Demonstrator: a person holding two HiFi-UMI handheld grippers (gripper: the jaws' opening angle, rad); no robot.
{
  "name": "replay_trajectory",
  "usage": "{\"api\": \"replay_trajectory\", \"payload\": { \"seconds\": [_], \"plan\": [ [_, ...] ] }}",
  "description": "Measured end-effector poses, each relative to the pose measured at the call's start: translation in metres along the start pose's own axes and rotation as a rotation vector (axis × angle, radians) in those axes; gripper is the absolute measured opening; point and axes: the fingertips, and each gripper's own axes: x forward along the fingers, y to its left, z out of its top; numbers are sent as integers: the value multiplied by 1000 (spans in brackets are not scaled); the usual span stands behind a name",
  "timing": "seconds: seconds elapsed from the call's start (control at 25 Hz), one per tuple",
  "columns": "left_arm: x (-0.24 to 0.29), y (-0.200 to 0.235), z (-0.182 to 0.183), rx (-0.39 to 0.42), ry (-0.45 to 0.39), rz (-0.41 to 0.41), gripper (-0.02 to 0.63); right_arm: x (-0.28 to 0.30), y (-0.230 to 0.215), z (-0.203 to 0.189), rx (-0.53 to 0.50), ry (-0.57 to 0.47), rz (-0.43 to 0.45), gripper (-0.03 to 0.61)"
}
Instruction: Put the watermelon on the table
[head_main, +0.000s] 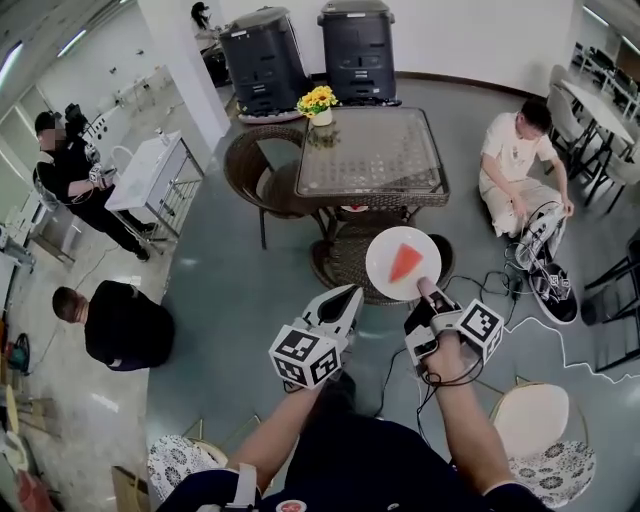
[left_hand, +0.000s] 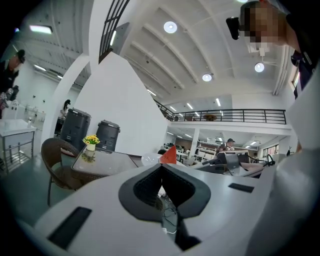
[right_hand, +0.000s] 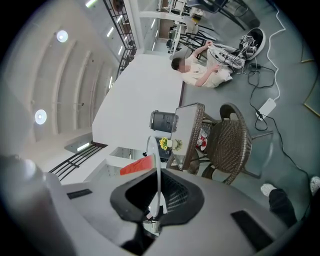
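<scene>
Red watermelon slice (head_main: 405, 262) sits on the white plate (head_main: 378, 262), whose rim your right gripper (head_main: 426, 293) is clamped on. The glass table (head_main: 370, 160) lies straight ahead of the plate. Your left gripper (head_main: 345, 300) is closed and empty.

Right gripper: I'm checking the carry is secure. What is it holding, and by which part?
The right gripper grips the white plate by its near rim, jaws closed on the edge. The watermelon slice only lies on the plate.
</scene>
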Motion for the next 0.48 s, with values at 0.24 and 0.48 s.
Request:
{"api": "replay_trajectory", "payload": {
  "seconds": [0.24,0.48],
  "plan": [
    [36,47,11,2,43,-56,5,57,4,10,17,-33,-9,12],
    [63,101,26,-10,68,-108,5,107,12,17,-2,-80,-52,12]
  ]
}}
